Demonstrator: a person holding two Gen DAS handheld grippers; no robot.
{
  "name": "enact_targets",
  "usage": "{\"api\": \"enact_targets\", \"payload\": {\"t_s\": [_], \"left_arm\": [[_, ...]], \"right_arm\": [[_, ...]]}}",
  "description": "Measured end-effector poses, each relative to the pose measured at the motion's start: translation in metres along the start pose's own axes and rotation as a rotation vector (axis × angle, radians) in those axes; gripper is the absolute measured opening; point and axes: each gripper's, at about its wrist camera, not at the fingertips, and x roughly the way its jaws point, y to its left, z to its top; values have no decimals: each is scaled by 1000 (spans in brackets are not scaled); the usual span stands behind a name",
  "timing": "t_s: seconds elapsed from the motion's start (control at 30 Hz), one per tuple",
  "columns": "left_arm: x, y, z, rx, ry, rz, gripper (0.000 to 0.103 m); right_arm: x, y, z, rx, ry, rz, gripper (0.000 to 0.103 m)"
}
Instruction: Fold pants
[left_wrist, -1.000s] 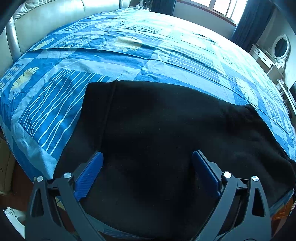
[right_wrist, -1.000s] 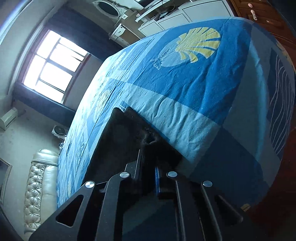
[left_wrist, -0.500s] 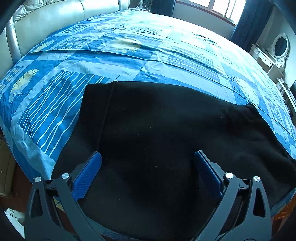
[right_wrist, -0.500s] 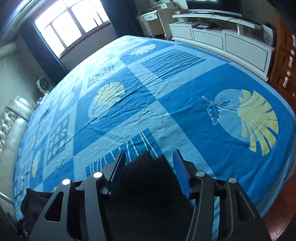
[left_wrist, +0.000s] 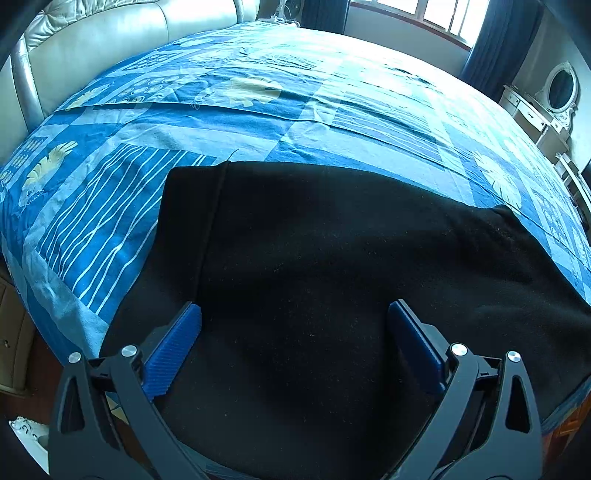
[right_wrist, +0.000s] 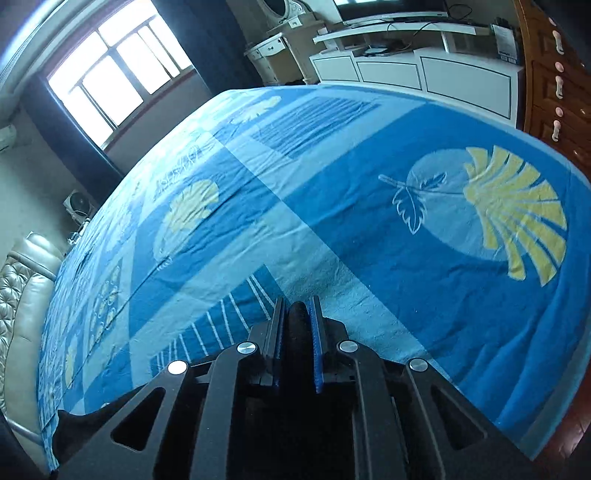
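Black pants (left_wrist: 332, 266) lie spread flat on the blue patterned bed cover (left_wrist: 258, 110) near its front edge. My left gripper (left_wrist: 295, 325) is open and hovers over the pants, its blue pads wide apart and holding nothing. My right gripper (right_wrist: 297, 314) is shut on a fold of the black pants (right_wrist: 297, 321), pinched between its blue pads above the bed cover (right_wrist: 369, 221). More black cloth shows at the lower left of the right wrist view (right_wrist: 74, 417).
A cream leather headboard (left_wrist: 92, 44) stands at the far left. A window (right_wrist: 110, 74), white dresser with oval mirror (left_wrist: 546, 107) and a white TV cabinet (right_wrist: 424, 70) line the far walls. Wooden drawers (right_wrist: 554, 92) stand at the right.
My right gripper opened, swung round over the bed, then shut again on the pants cloth. My left gripper stayed open over the pants and barely moved.
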Motion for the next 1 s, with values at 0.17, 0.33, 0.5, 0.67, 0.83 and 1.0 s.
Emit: {"api": "enact_targets", "payload": {"t_s": [0.17,0.33,0.5,0.67,0.83,1.0], "left_arm": [[0,0,0,-2,-3,-4,101],[-1,0,-1,-6,-8,-5,101],[-2,-1,-2,3,-11,-6,100],[-7,0,-4,1,-8,-15,100],[-20,2,-11,7,-19,-33,100],[-31,5,-20,17,-25,-58,100]], "right_arm": [[-29,-15,1,88,8,87,29],[-82,-30,-37,194,7,217,30],[-94,-8,-116,331,133,446,31],[-68,51,-180,346,318,593,31],[-49,83,-203,334,376,598,31],[-36,102,-210,354,419,616,38]]}}
